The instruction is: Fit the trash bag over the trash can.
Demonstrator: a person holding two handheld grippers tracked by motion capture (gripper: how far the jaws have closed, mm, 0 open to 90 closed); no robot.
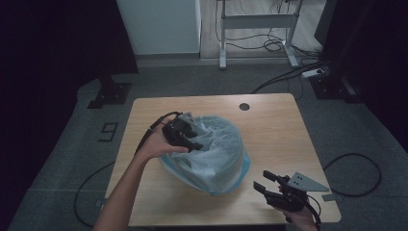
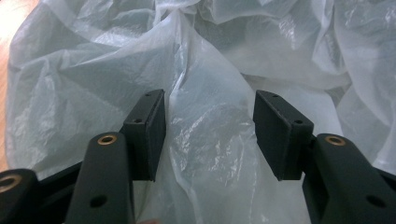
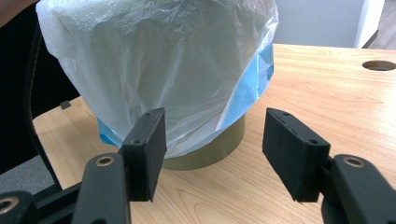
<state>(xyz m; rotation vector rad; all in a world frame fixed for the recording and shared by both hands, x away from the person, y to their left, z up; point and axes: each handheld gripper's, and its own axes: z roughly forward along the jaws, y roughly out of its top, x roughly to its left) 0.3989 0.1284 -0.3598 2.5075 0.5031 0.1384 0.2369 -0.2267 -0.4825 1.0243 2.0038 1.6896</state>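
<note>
A round bin (image 3: 223,142) stands on the wooden table (image 1: 279,125), draped in a crumpled translucent white bag (image 1: 219,154) over a blue liner (image 3: 247,88). My left gripper (image 1: 195,142) reaches onto the top left of the bag. In the left gripper view its jaws (image 2: 210,135) stand apart around a raised fold of the white film (image 2: 205,116), and no squeeze on the film shows. My right gripper (image 1: 261,179) rests near the table's front right corner, open, with nothing between its fingers. Its own view (image 3: 212,149) looks at the bin's lower side from a short way off.
A round cable hole (image 1: 244,106) sits near the table's far edge. Behind the table stand a white desk frame (image 1: 257,21) with cables on the floor and a black stand base (image 1: 109,94) at the left. A black cable (image 1: 358,173) loops on the floor at right.
</note>
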